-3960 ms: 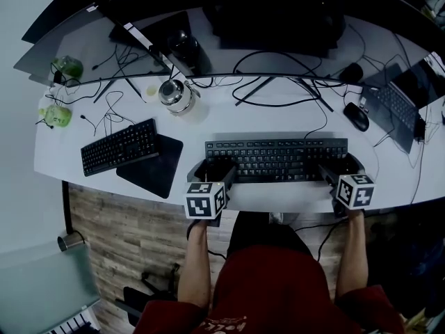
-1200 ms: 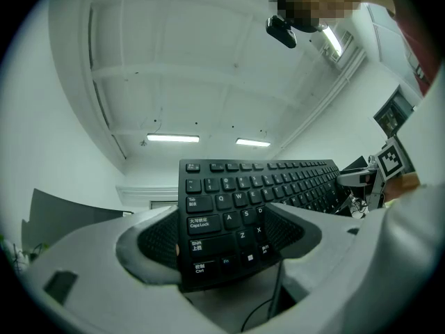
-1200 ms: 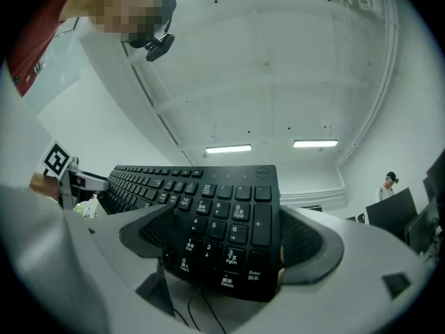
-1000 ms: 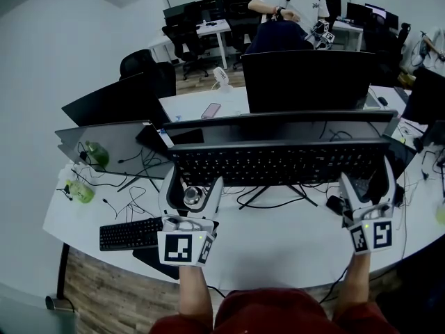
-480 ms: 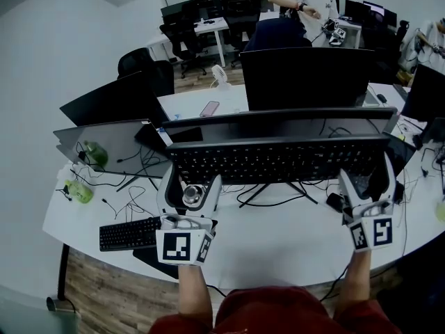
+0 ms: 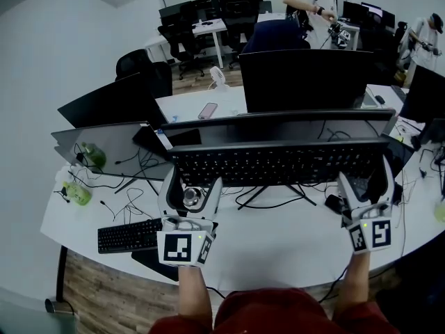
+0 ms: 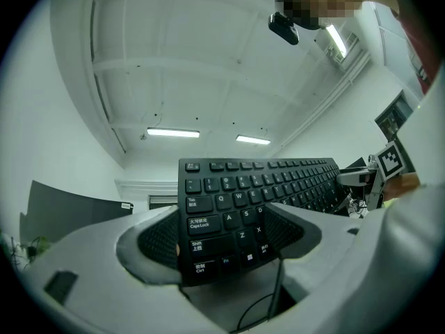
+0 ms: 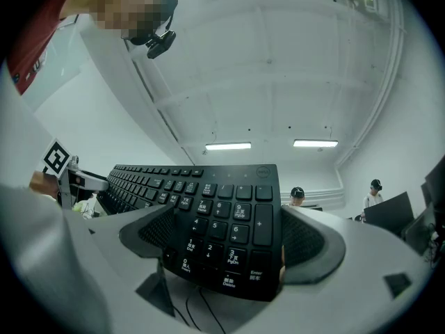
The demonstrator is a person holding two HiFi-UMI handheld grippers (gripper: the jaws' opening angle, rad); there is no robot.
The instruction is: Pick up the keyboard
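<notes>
The black full-size keyboard [image 6: 278, 164] hangs level in the air above the white desk [image 6: 278, 245], keys facing me. My left gripper [image 6: 190, 179] is shut on its left end and my right gripper [image 6: 366, 176] on its right end. In the left gripper view the keyboard [image 7: 243, 193] sits between the ribbed pads of the left gripper [image 7: 222, 235], clamped at the Shift and Caps Lock corner. In the right gripper view the number-pad end of the keyboard [image 8: 229, 214] is clamped in the right gripper [image 8: 226, 239]. Its cable hangs down below.
A second black keyboard [image 6: 128, 234] lies on the desk at the left beside a dark mouse pad [image 6: 147, 257]. A metal cup [image 6: 192, 196], a mouse [image 6: 335, 204], loose cables and green bottles [image 6: 78, 191] sit behind. Monitors [image 6: 306, 78] stand beyond; people [image 6: 313, 2] work at the back.
Four seconds ago the keyboard lay on the desk with both grippers at its ends; now it is raised in the air. Over the last second it has hardly moved.
</notes>
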